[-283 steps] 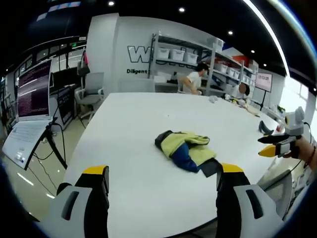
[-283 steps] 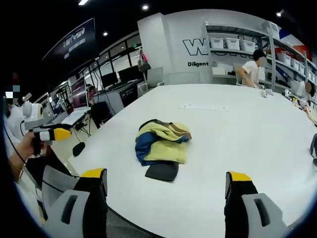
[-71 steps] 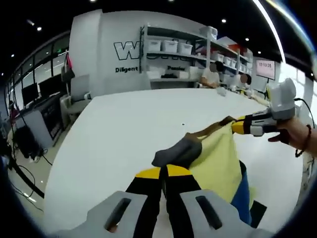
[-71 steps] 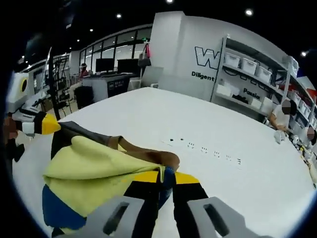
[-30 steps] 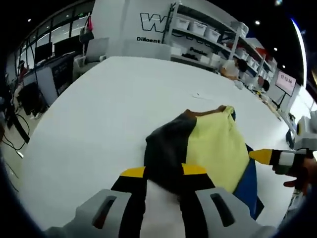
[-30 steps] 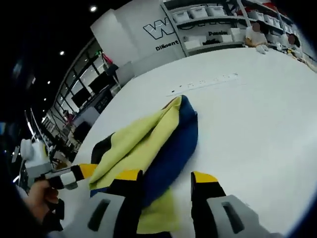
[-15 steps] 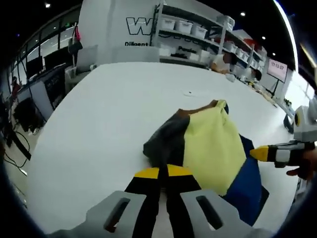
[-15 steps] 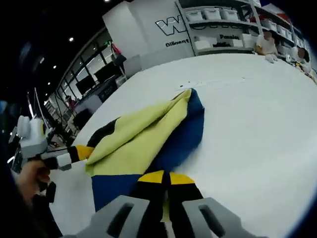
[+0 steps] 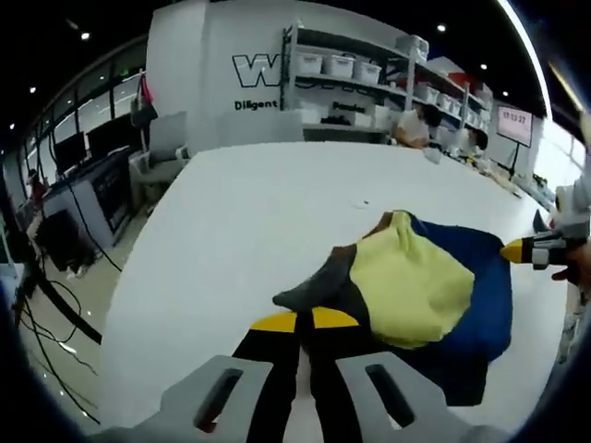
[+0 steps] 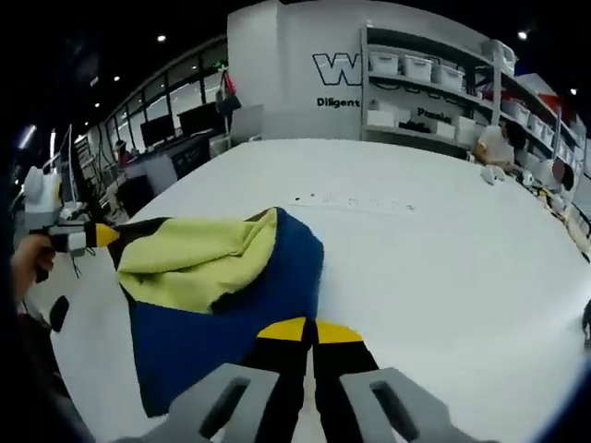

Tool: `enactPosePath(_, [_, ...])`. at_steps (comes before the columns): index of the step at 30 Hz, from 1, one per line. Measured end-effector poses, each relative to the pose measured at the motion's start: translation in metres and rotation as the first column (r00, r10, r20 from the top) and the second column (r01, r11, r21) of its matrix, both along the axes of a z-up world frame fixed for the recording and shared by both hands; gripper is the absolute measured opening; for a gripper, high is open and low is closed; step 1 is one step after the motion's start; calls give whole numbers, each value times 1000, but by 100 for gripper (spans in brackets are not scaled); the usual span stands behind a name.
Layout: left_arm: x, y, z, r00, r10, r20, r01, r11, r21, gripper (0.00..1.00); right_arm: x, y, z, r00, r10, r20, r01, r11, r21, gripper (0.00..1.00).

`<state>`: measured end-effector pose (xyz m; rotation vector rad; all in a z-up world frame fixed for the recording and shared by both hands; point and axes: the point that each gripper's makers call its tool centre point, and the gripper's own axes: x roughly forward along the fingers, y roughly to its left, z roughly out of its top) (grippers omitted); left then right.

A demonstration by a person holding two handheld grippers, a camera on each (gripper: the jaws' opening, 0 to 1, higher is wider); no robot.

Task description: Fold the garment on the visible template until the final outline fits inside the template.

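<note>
A garment of yellow (image 9: 406,286), blue (image 9: 482,295) and dark grey (image 9: 319,284) cloth lies partly spread on the white table (image 9: 240,212). My left gripper (image 9: 305,321) is shut on its dark grey corner at the near edge. In the right gripper view, the blue panel (image 10: 222,323) stretches flat with the yellow part (image 10: 199,258) bunched on top. My right gripper (image 10: 309,330) is shut on the blue hem. Each gripper also appears in the other's view: the right gripper (image 9: 519,249) at the blue edge, the left gripper (image 10: 92,235) at the dark corner, held by a hand (image 10: 26,254).
The white table (image 10: 443,240) is wide, with small dark marks (image 10: 355,203) beyond the garment. Shelves with white bins (image 9: 337,69) line the back wall. People (image 10: 494,143) sit at the table's far end. Desks and monitors (image 9: 55,152) stand to the left, past the table edge.
The two grippers have drawn apart, both staying shut on the cloth. The blue panel now lies wider and flatter on the table, and the yellow part has bunched on top.
</note>
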<state>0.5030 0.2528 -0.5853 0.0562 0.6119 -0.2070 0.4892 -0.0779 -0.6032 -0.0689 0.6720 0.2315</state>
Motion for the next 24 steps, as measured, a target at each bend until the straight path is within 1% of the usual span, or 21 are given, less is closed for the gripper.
enactPosePath(2, [3, 10, -1, 1000, -1, -12, 1, 999, 45, 1, 6, -18, 4, 1000, -20, 0, 20, 999, -26, 0])
enactPosePath(3, [4, 13, -2, 1000, 1, -15, 0, 999, 54, 1, 7, -21, 4, 1000, -14, -3, 13, 999, -33, 0])
enactPosePath(4, [5, 18, -3, 1000, 13, -21, -12, 998, 65, 1, 9, -27, 3, 1000, -7, -17, 6, 999, -48, 0])
enactPosePath(5, [9, 23, -6, 1000, 9, -25, -7, 997, 78, 1, 15, -37, 3, 1000, -2, -30, 0, 999, -49, 0])
enactPosePath(7, [11, 26, -9, 999, 13, -30, -11, 997, 78, 1, 18, -43, 3, 999, -1, -36, -1, 999, -47, 0])
enactPosePath(9, [12, 27, -12, 999, 14, -37, -11, 997, 81, 1, 20, -50, -1, 999, 6, -53, -10, 997, -80, 0])
enactPosePath(10, [13, 29, -17, 999, 11, -47, -6, 994, 108, 1, 21, -53, -1, 998, 7, -57, -12, 995, -96, 0])
enactPosePath(11, [14, 31, -19, 999, 12, -51, -6, 993, 118, 1, 21, -57, -4, 998, 7, -66, -15, 993, -116, 0])
enactPosePath(12, [14, 31, -20, 999, 12, -50, -6, 993, 119, 1, 22, -58, -4, 998, 6, -64, -13, 993, -116, 0])
enactPosePath(13, [15, 31, -22, 999, 11, -52, -4, 992, 127, 1, 23, -62, -6, 997, 17, -72, -28, 989, -146, 0])
enactPosePath(14, [15, 31, -24, 998, 0, -55, 8, 990, 144, 1, 26, -68, -7, 998, 18, -64, -29, 984, -179, 0])
enactPosePath(15, [16, 32, -26, 998, -3, -58, 12, 988, 154, 1, 26, -75, -7, 997, 19, -69, -34, 975, -221, 0])
enactPosePath(16, [17, 32, -26, 998, -5, -59, 14, 987, 159, 1, 27, -78, -7, 997, 14, -70, -31, 971, -237, 0])
enactPosePath(17, [17, 34, -27, 998, -15, -62, 26, 983, 181, 1, 30, -86, -5, 998, 0, -56, -15, 963, -269, 0])
enactPosePath(19, [19, 36, -29, 998, -21, -58, 31, 981, 189, 1, 33, -89, -7, 998, 0, -63, -17, 964, -264, 0])
enactPosePath(21, [22, 36, -33, 998, -29, -64, 41, 980, 197, 2, 39, -94, -8, 998, 12, -57, -28, 957, -290, 0])
enactPosePath(22, [24, 35, -33, 998, -37, -59, 49, 977, 205, 2, 40, -95, -9, 998, 8, -60, -25, 957, -289, 0])
enactPosePath(23, [24, 33, -33, 998, -42, -55, 53, 975, 214, 2, 43, -95, -9, 999, 2, -52, -16, 961, -276, 0])
enactPosePath(24, [24, 30, -32, 998, -39, -51, 49, 975, 217, 3, 46, -92, -10, 999, -7, -39, -3, 969, -245, 0])
